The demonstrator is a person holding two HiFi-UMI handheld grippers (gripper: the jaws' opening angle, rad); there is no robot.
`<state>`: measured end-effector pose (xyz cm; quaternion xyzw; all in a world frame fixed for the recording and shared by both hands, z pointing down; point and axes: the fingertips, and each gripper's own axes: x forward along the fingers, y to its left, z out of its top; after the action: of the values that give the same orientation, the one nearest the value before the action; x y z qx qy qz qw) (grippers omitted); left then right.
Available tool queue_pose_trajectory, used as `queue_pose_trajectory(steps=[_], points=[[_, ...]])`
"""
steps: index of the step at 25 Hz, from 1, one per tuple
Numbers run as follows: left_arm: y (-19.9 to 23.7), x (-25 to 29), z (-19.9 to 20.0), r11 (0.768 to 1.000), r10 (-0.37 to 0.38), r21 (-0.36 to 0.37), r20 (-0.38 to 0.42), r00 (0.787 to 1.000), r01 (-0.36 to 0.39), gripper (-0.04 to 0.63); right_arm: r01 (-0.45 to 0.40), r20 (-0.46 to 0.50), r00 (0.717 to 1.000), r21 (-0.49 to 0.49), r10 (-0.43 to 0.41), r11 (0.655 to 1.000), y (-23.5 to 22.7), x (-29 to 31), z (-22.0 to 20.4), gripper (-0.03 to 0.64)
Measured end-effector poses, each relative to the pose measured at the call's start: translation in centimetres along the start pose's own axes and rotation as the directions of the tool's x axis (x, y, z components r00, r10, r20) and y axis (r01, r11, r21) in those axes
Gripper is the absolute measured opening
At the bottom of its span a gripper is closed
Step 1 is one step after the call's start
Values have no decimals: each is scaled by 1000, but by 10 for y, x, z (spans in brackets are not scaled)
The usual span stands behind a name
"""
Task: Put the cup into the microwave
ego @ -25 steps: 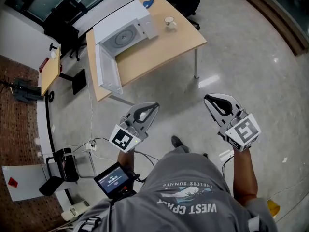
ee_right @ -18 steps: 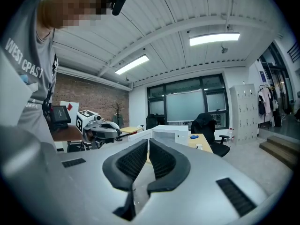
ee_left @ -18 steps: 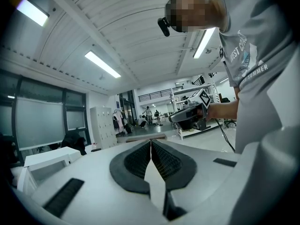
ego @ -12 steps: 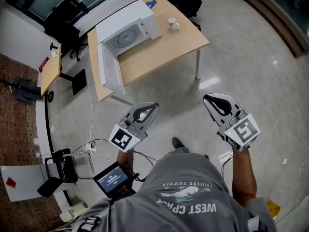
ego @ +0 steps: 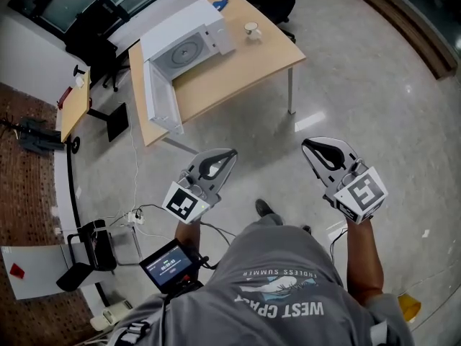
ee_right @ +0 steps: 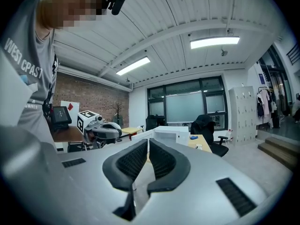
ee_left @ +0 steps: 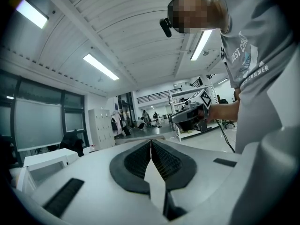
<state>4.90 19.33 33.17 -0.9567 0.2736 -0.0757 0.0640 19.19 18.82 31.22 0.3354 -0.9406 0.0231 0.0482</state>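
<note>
1. The cup (ego: 252, 29) stood upright on the desk (ego: 245, 67), near the desk's far edge. It was just right of the microwave (ego: 189, 40) and apart from it.
2. The microwave sat at the desk's left end. Its door (ego: 160, 99) was swung wide open toward the desk's near-left corner, and the turntable (ego: 189, 51) showed inside.
3. The left gripper (ego: 232, 154) was held over the floor (ego: 374, 99), well short of the desk. Its fingers (ee_left: 136, 161) were closed against each other and empty.
4. The right gripper (ego: 305, 145) was held level with the left one, also well short of the desk. Its fingers (ee_right: 133, 161) were pressed together and gripped nothing.
5. Both grippers pointed toward the desk.
6. A chair (ego: 277, 2) stood beyond the desk's far edge.
</note>
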Motion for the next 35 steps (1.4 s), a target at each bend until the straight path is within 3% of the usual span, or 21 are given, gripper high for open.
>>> queue_pose_trajectory(steps=[8,17,21,30,35], points=[[-49,-17,16,999,53,-4,18,998,-53,23,-42,-5,999,-17,42,999,25,-40,6,21],[-58,-21,-18,994,89,-70,-10,996,-89,23,-94,-68,993,17,95,995,30,-28,-21,21],[-23,-8,-30,993,86,-85,-10,996,-87,23,-86,-94,992,16,87,996,9,2,-22,21],[91,7,-18,999,30,-34,32,999,-29,23,-33,-49,998,-17,32,999,-39,95,6,21],[148,4,-26,999,38,-14,52,998,-38,23,-32,-55,998,-16,31,999,-57,151,8,21]])
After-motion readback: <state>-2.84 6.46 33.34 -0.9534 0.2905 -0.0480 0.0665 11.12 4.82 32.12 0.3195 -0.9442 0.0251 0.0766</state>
